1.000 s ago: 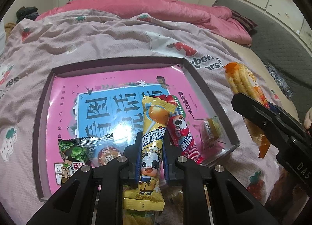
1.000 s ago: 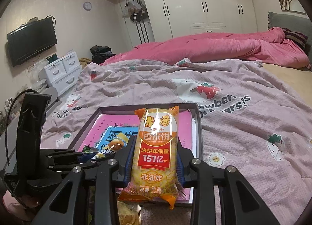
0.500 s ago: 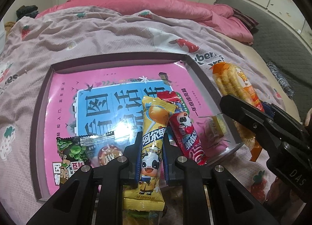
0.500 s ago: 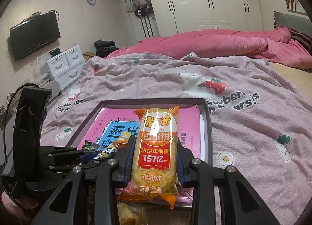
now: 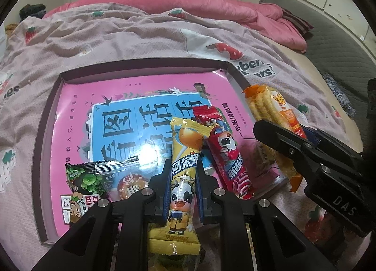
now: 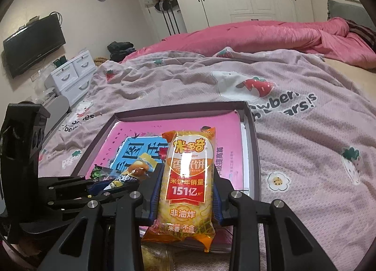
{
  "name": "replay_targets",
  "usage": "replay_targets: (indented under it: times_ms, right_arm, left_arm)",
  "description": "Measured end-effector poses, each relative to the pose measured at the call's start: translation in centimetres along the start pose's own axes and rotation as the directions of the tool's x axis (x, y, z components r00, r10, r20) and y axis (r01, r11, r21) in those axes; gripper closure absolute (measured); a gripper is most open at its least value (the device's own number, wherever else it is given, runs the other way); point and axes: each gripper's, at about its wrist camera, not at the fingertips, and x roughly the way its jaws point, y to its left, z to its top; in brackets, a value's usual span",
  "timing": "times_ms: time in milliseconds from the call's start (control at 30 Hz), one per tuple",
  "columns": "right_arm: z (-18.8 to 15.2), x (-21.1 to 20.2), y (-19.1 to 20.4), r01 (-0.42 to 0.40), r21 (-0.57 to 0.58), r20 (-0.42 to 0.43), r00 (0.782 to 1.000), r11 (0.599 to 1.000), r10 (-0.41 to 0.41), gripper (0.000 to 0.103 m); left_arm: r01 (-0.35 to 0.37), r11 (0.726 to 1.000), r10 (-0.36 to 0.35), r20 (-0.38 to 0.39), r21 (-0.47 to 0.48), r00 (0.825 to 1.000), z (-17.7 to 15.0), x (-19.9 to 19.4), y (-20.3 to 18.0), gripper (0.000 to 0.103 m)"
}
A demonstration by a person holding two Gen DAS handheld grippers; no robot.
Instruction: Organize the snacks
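Note:
My left gripper (image 5: 182, 172) is shut on a long yellow candy packet (image 5: 184, 165) with a cartoon cow, held over the near edge of a shallow dark box (image 5: 141, 65) with a pink and blue bottom. Beside the yellow packet lies a red candy packet (image 5: 229, 155), and a green snack packet (image 5: 87, 177) lies at the near left. My right gripper (image 6: 187, 178) is shut on an orange rice-cracker pack (image 6: 188, 177), held above the box's near right corner (image 6: 255, 153). In the left wrist view that cracker pack (image 5: 270, 108) and the right gripper (image 5: 303, 146) show at the right.
The box rests on a pale purple strawberry-print blanket (image 6: 305, 130) on a bed, with a pink duvet (image 6: 270, 36) behind. A white drawer unit (image 6: 70, 76) and a wall television (image 6: 33, 45) stand at the left. More wrappers lie just below both grippers.
The right gripper with the cracker pack has moved down and left, closer over the box's right corner. The left gripper with the yellow packet has hardly moved.

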Motion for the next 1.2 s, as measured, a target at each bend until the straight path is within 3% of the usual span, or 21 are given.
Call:
replay_targets:
  times_ms: [700, 1200]
  right_arm:
    - [-0.6, 1.5, -0.8, 0.019, 0.042, -0.062, 0.998, 0.999, -0.016, 0.067]
    - [-0.5, 1.2, 0.0, 0.038, 0.002, -0.051, 0.998, 0.999, -0.038, 0.067]
  left_arm:
    - [0.031, 0.999, -0.031, -0.004, 0.026, 1.0, -0.1, 0.2, -0.7, 0.085]
    - [0.036, 0.999, -0.036, 0.006, 0.034, 0.999, -0.2, -0.2, -0.9, 0.085]
